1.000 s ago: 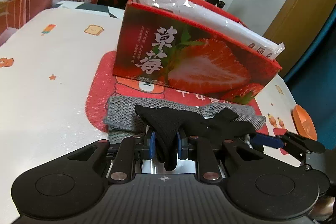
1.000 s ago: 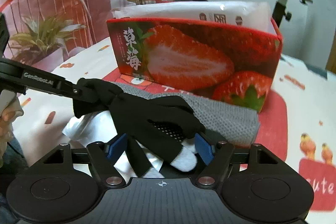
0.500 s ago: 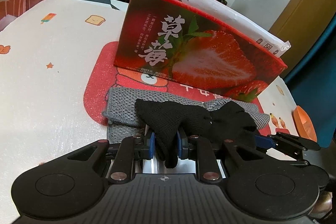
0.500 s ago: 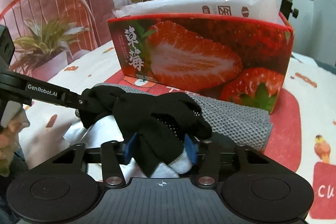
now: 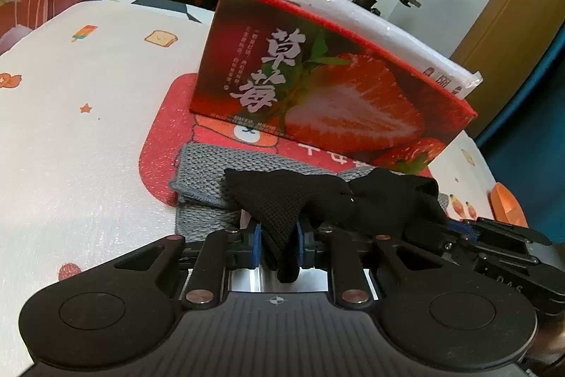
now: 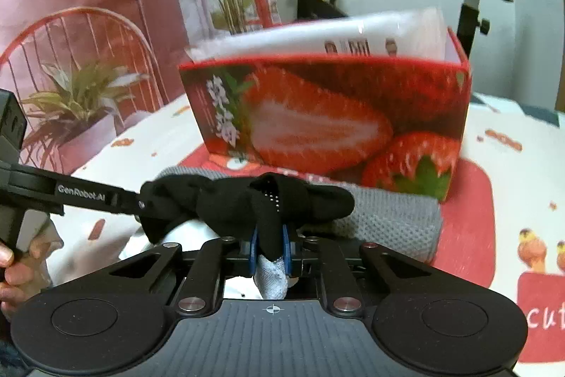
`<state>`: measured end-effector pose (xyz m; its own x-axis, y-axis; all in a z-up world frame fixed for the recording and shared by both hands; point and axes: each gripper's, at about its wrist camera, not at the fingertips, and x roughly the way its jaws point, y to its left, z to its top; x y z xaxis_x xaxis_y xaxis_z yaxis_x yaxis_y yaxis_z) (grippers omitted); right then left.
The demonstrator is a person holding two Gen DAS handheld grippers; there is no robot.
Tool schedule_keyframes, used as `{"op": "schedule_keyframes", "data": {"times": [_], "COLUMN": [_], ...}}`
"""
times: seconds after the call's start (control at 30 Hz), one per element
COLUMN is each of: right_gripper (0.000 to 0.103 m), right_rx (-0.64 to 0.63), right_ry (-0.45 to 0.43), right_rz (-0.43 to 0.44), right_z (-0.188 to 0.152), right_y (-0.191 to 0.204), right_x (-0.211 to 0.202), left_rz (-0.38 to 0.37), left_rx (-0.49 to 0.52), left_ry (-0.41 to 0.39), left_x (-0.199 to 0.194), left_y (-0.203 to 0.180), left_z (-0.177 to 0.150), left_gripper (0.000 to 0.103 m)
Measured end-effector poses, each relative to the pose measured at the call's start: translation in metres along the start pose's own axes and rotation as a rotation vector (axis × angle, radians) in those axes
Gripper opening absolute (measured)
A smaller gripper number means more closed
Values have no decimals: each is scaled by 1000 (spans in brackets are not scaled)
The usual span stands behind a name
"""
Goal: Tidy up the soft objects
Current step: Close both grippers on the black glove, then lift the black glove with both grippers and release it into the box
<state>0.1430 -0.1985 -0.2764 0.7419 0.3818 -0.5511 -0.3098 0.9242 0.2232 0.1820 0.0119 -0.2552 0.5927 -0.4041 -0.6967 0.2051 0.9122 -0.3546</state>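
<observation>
Landmark: the strawberry box (image 5: 328, 94) stands on the red mat (image 5: 159, 143), with a white plastic pack (image 5: 370, 23) sticking out of its top.

Black sock: the black sock (image 5: 317, 196) hangs in the air just in front of the strawberry box, stretched between the two tools.

Grey cloth: the grey cloth (image 5: 204, 172) lies folded on the red mat, right in front of the box and under the sock.

Left gripper: the left gripper (image 5: 277, 244) squeezes one end of the black sock between its blue pads, same as a second ago.

Right gripper: the right gripper (image 6: 270, 249) now pinches the other end of the sock, near its white toe (image 6: 272, 278). A second ago its jaws stood wide apart around the sock, and since then they have come together on it.

Sock change: before, it sagged loose in front of the box. Now it is pulled into a tighter bundle.

Hand: a person's hand (image 6: 14, 267) holds the left tool's handle, on the side away from the box.
</observation>
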Motion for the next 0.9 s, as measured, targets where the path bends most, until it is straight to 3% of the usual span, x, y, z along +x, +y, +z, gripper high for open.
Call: {"op": "schedule_keyframes", "data": {"times": [0.43, 0.9], "right_gripper": [12, 12], "right_rx": [-48, -85], "right_ry": [-163, -280], "right_rz": [41, 41], "right_z": [40, 123], "right_y": [9, 1], "right_x": [-41, -60], "left_rz": [-26, -57], "left_rx": [58, 160], "left_ry": [-172, -309], "left_x": [-55, -76], "left_y": [-22, -57], "left_z": [27, 106], "left_gripper": [19, 19]}}
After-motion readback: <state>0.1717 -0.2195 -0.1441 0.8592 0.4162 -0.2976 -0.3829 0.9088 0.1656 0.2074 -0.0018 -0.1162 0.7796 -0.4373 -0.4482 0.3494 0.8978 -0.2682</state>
